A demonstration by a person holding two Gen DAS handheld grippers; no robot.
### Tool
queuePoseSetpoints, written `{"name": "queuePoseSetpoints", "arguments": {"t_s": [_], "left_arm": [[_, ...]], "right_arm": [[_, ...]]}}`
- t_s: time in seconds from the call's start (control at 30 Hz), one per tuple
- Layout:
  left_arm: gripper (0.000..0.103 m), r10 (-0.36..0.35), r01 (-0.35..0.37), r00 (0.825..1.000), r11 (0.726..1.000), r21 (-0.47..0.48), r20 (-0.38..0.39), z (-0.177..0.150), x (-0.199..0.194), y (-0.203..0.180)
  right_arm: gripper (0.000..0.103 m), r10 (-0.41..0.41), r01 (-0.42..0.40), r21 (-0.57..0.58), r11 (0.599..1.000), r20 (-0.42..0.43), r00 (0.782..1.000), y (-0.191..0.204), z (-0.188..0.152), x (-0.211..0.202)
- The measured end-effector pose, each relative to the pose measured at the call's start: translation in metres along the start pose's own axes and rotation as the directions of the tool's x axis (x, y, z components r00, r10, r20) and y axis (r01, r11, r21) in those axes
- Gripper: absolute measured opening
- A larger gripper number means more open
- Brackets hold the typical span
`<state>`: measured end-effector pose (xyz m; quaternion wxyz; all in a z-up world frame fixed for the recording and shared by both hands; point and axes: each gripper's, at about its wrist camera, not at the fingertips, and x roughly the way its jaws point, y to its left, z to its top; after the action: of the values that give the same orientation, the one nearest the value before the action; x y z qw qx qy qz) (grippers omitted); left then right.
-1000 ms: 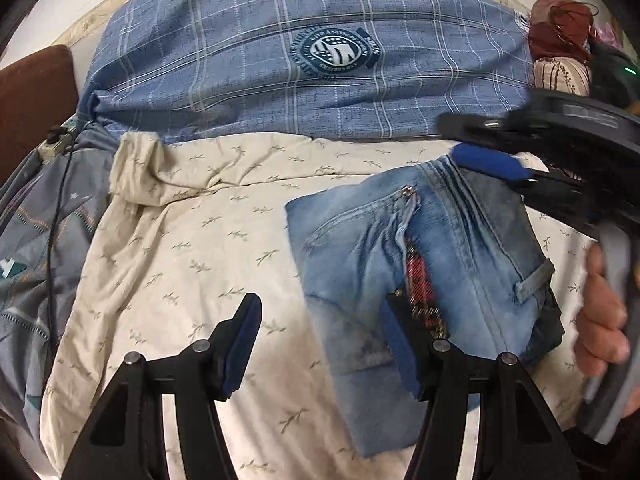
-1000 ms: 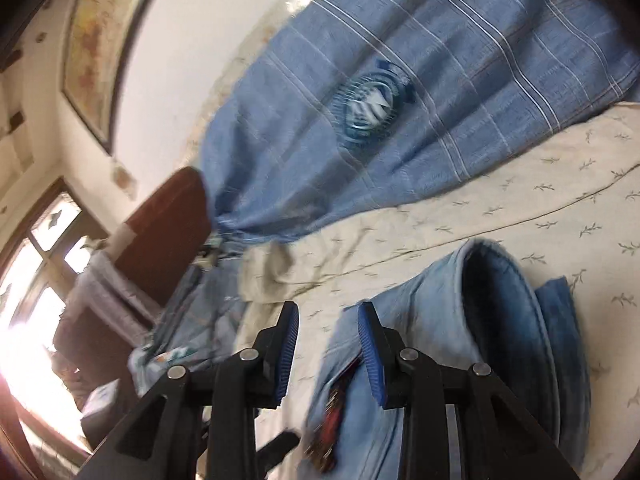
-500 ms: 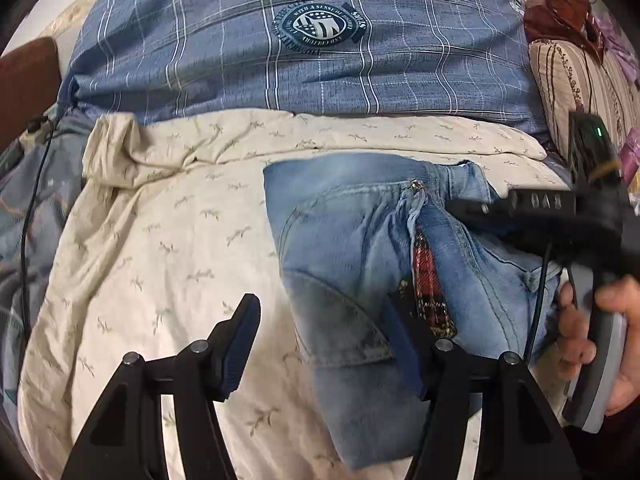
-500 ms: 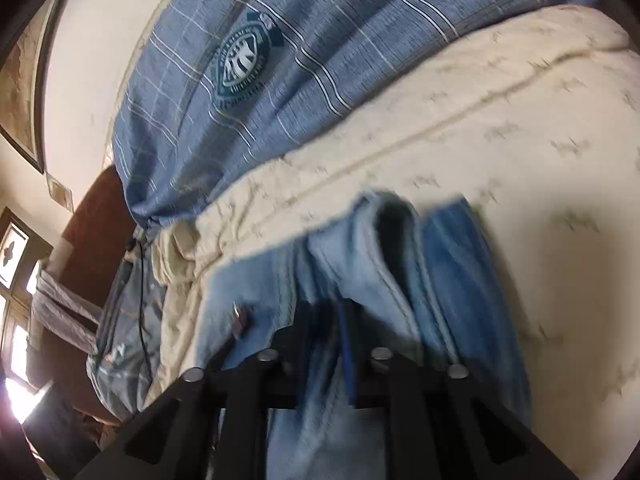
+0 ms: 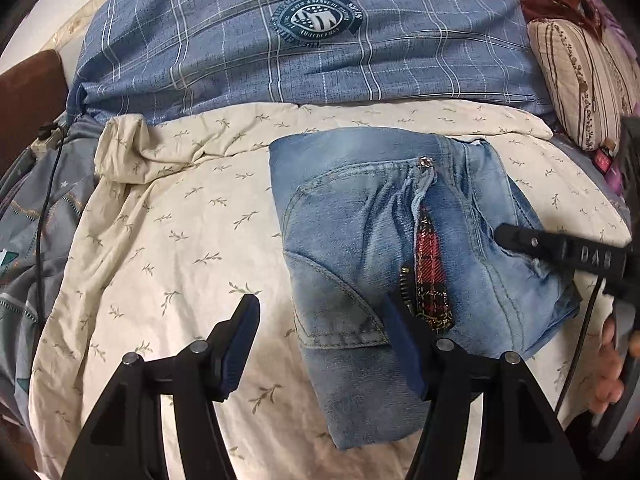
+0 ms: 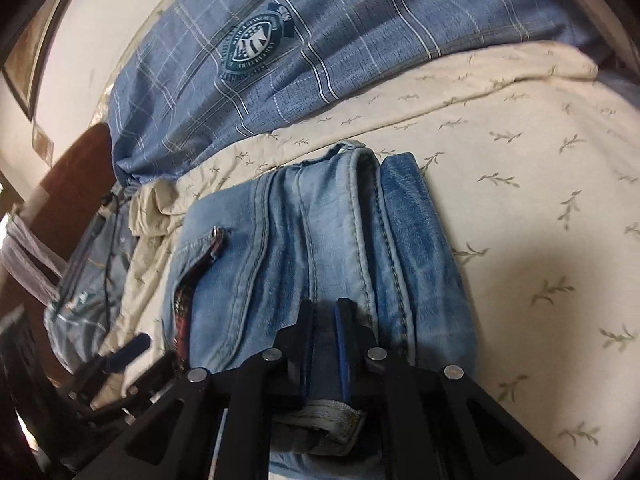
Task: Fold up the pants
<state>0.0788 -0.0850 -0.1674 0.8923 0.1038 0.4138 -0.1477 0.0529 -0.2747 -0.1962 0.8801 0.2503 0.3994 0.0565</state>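
Here the right tongs (image 6: 325,344) pinch a fold of the folded jeans (image 5: 400,240) on the bed sheet (image 5: 180,240); the left tongs (image 5: 324,344) hang spread wide.

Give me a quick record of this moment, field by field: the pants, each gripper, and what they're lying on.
pants: jeans, folded into a compact stack, zipper showing
surface: cream leaf-print sheet
left gripper: open, one finger over the jeans' near edge
right gripper: closed on a fold of the jeans
behind: blue plaid pillow
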Motion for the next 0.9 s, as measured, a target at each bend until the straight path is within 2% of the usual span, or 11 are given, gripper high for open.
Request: {"name": "queuePoseSetpoints", "arguments": {"t_s": [0.07, 0.17, 0.2, 0.33, 0.57, 0.7, 0.83, 0.9], "left_arm": [[0.07, 0.008, -0.008, 1.0, 1.0, -0.016, -0.012, -0.002, -0.005, 0.001], [0.073, 0.023, -0.023, 1.0, 1.0, -0.007, -0.002, -0.009, -0.015, 0.0], [0.073, 0.025, -0.025, 1.0, 1.0, -0.003, 0.006, -0.011, -0.019, -0.001], [0.073, 0.044, -0.045, 0.998, 0.999, 0.01, 0.054, -0.014, -0.04, -0.003], [0.073, 0.061, -0.062, 0.987, 0.998, 0.0, 0.146, -0.007, -0.078, 0.001], [0.074, 0.077, -0.079, 0.98, 0.997, 0.002, 0.182, -0.008, -0.094, 0.001], [0.081, 0.086, -0.087, 0.976, 0.996, -0.004, 0.198, -0.01, -0.105, 0.0], [0.083, 0.086, -0.087, 0.976, 0.996, -0.007, 0.202, -0.012, -0.109, 0.0]], "right_arm": [[0.012, -0.023, 0.024, -0.016, 1.0, 0.011, 1.0, 0.002, -0.005, -0.004], [0.012, -0.047, 0.047, -0.018, 0.999, 0.035, 0.998, 0.004, -0.011, -0.017], [0.015, -0.051, 0.052, -0.024, 0.998, 0.052, 0.997, 0.006, -0.013, -0.023], [0.015, -0.066, 0.084, -0.109, 0.991, 0.16, 0.985, 0.023, -0.025, -0.054], [0.017, -0.024, 0.065, -0.135, 0.989, 0.284, 0.959, 0.032, -0.037, -0.092], [0.017, 0.022, 0.032, -0.169, 0.985, 0.305, 0.952, 0.04, -0.044, -0.103], [0.019, 0.045, 0.018, -0.198, 0.98, 0.31, 0.95, 0.048, -0.051, -0.108], [0.025, 0.06, 0.004, -0.202, 0.979, 0.31, 0.949, 0.05, -0.053, -0.111]]}}
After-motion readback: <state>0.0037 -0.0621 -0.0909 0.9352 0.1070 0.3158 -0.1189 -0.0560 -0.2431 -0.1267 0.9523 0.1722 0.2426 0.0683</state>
